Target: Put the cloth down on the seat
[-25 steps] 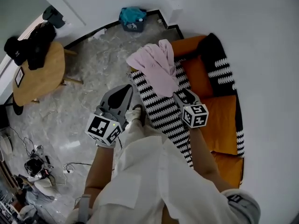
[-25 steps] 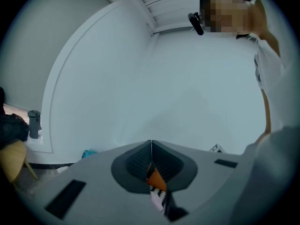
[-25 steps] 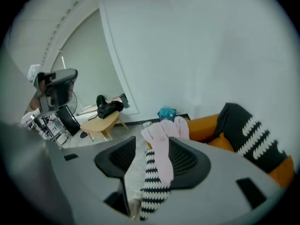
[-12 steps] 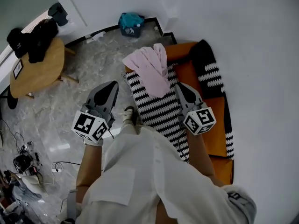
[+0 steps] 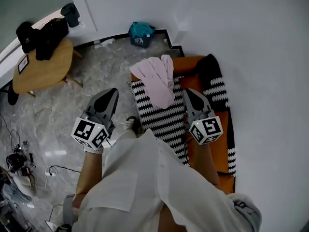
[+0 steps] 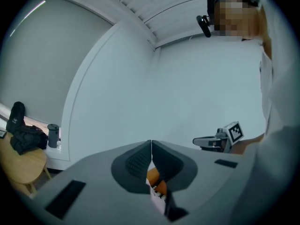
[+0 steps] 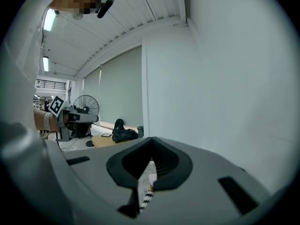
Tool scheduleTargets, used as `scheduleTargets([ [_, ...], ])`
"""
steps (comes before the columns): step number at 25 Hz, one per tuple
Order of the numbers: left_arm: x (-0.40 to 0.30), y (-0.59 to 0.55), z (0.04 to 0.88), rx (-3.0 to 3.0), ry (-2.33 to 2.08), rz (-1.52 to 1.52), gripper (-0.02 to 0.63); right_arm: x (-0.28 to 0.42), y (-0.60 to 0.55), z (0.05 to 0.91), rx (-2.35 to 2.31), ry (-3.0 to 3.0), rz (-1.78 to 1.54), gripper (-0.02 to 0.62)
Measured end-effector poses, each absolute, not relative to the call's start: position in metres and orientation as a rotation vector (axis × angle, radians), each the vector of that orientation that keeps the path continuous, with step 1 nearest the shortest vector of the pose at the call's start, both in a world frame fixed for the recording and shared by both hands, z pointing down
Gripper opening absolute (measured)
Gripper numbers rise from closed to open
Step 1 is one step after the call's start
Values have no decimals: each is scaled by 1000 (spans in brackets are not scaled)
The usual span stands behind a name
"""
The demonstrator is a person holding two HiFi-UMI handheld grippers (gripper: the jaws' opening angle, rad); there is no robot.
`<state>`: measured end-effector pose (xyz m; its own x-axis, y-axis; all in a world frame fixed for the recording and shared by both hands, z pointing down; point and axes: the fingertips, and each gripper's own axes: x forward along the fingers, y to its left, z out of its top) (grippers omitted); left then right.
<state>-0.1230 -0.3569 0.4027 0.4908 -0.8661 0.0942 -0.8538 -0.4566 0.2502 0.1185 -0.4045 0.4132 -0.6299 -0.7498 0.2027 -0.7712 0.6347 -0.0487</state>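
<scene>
The pink cloth (image 5: 157, 79) lies crumpled on the far end of the seat, an orange sofa (image 5: 212, 146) covered by a black-and-white zigzag throw (image 5: 159, 117). No gripper touches it. My right gripper (image 5: 187, 92) hovers over the sofa just right of the cloth; in the right gripper view (image 7: 151, 142) its jaws are shut and empty. My left gripper (image 5: 112, 92) hangs over the floor, left of the sofa's edge. The left gripper view (image 6: 151, 144) has its tips meeting, with nothing between them.
A round wooden table (image 5: 41, 66) with black bags (image 5: 48, 30) stands at the far left. A basket with a teal bag (image 5: 141, 34) sits by the wall behind the sofa. Cables (image 5: 17, 161) lie on the marble floor. The white wall runs along the sofa's right.
The right gripper was at the cloth's lower edge a second ago and has drawn back from it. The cloth stays on the seat. Both grippers sit nearer the person.
</scene>
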Motion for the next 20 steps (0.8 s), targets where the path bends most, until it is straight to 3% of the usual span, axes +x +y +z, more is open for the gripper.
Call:
scheduleTargets([
  [20, -116, -357, 406, 2443, -1447, -80, 17, 105, -396, 423, 1144, -2651, 180, 8],
])
